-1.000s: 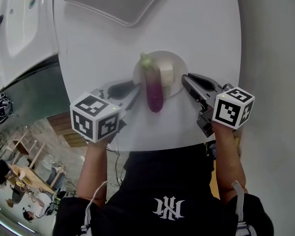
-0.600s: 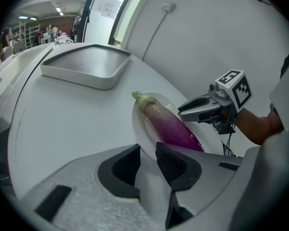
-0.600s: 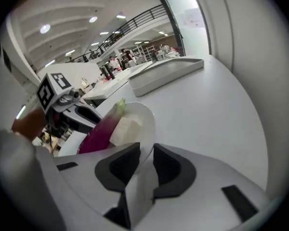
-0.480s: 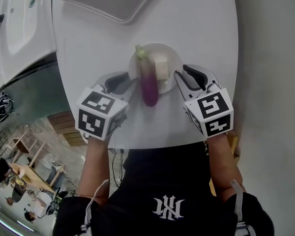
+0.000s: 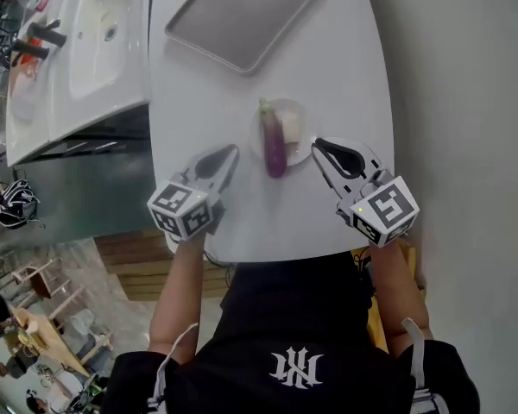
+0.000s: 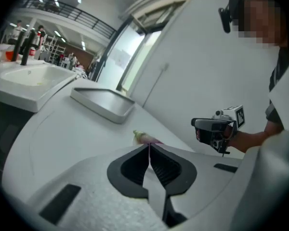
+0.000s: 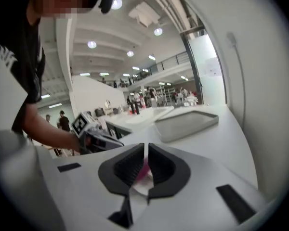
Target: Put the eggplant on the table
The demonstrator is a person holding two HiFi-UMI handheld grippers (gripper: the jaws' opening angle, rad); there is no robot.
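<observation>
A purple eggplant (image 5: 274, 147) with a green stem lies on a small white plate (image 5: 299, 113) beside a white block (image 5: 293, 126), on the white table. My left gripper (image 5: 234, 150) hovers just left of the plate, jaws shut and empty; past its tips the eggplant (image 6: 149, 139) peeks out. My right gripper (image 5: 316, 144) hovers just right of the plate. Its jaws have just been closing and now stand a narrow slit apart with nothing between them. Through that slit the eggplant (image 7: 144, 170) shows on the plate (image 7: 138, 186) beyond.
A grey tray (image 5: 242, 11) lies at the far end of the table (image 5: 198, 93). A white sink (image 5: 86, 41) with dark taps stands to the left. The table's near edge is just under both grippers.
Both grippers have lifted and drawn back a little from the plate. The right gripper has rolled, opened and nearly closed again. The eggplant has stayed on the plate.
</observation>
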